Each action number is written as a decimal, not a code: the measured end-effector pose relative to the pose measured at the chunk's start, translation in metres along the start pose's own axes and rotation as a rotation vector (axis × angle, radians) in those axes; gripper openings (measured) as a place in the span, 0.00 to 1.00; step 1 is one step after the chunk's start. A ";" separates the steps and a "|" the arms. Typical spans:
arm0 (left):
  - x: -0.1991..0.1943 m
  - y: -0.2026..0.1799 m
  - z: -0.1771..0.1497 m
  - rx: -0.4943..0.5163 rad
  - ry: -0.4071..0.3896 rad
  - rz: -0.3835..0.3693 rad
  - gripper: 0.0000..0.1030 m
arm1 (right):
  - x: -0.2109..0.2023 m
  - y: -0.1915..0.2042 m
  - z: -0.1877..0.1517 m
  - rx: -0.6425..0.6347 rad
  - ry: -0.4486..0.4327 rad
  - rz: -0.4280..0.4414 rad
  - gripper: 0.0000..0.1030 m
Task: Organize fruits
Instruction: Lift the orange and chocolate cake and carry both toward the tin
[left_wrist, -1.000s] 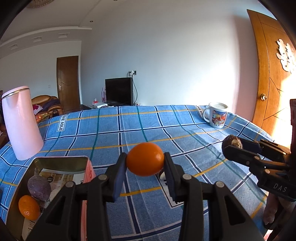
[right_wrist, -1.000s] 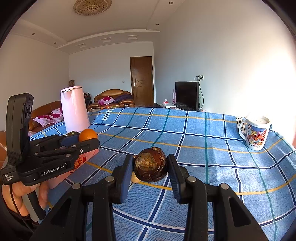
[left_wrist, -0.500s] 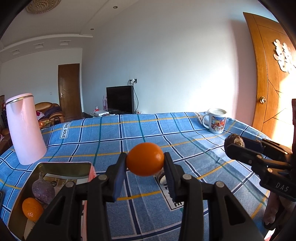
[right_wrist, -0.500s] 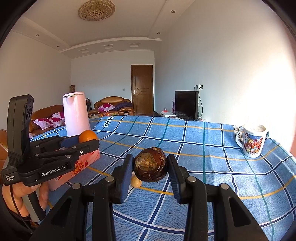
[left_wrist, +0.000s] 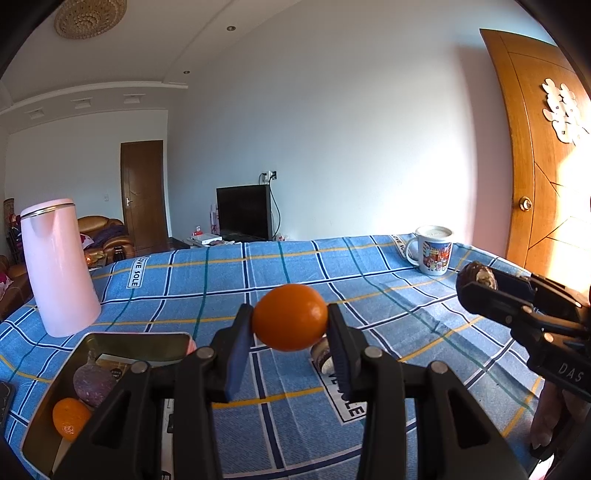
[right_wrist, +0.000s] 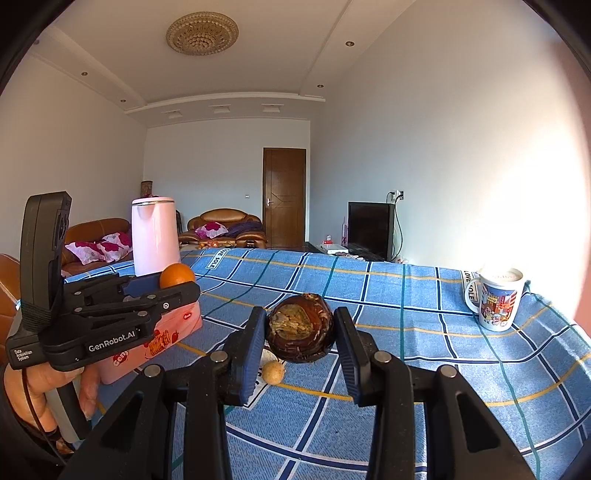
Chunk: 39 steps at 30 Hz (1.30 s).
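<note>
My left gripper (left_wrist: 290, 334) is shut on an orange (left_wrist: 290, 322) and holds it above the blue checked tablecloth. The orange also shows in the right wrist view (right_wrist: 176, 275). My right gripper (right_wrist: 300, 338) is shut on a dark brown round fruit (right_wrist: 300, 333), seen also at the right of the left wrist view (left_wrist: 476, 274). An open metal tin (left_wrist: 136, 341) with pink sides lies at the lower left; a purple fruit (left_wrist: 94, 381) and a second orange (left_wrist: 71, 419) lie in it. A small pale fruit (right_wrist: 272, 372) and a brown-and-white piece (left_wrist: 321, 356) lie on the cloth below the grippers.
A tall pink kettle (left_wrist: 57, 267) stands behind the tin at the far left. A printed white mug (left_wrist: 432, 250) stands at the far right corner. The table's right edge runs near a wooden door (left_wrist: 535, 166). A black object (left_wrist: 5, 400) lies at the left edge.
Both grippers have risen and tilted up with their fruits still held, so the table sits lower in both views. The tin and its fruits have not moved.
</note>
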<state>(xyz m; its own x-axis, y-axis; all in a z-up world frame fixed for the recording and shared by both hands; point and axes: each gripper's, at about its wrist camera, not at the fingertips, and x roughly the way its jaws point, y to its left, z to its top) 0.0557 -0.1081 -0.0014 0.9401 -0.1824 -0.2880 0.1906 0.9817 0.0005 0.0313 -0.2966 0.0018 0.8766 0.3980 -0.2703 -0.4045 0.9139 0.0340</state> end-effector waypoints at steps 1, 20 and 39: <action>0.000 0.000 0.000 0.000 -0.001 0.000 0.40 | -0.001 0.000 0.000 -0.001 -0.004 -0.002 0.38; -0.009 0.016 -0.001 -0.027 0.027 -0.004 0.40 | 0.027 0.014 0.006 -0.006 0.073 0.048 0.38; -0.025 0.115 -0.002 -0.183 0.066 0.153 0.40 | 0.081 0.091 0.030 -0.050 0.120 0.247 0.38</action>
<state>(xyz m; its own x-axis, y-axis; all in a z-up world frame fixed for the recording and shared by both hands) 0.0533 0.0099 0.0043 0.9326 -0.0324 -0.3595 -0.0129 0.9923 -0.1228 0.0733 -0.1786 0.0123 0.7140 0.5933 -0.3717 -0.6169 0.7842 0.0667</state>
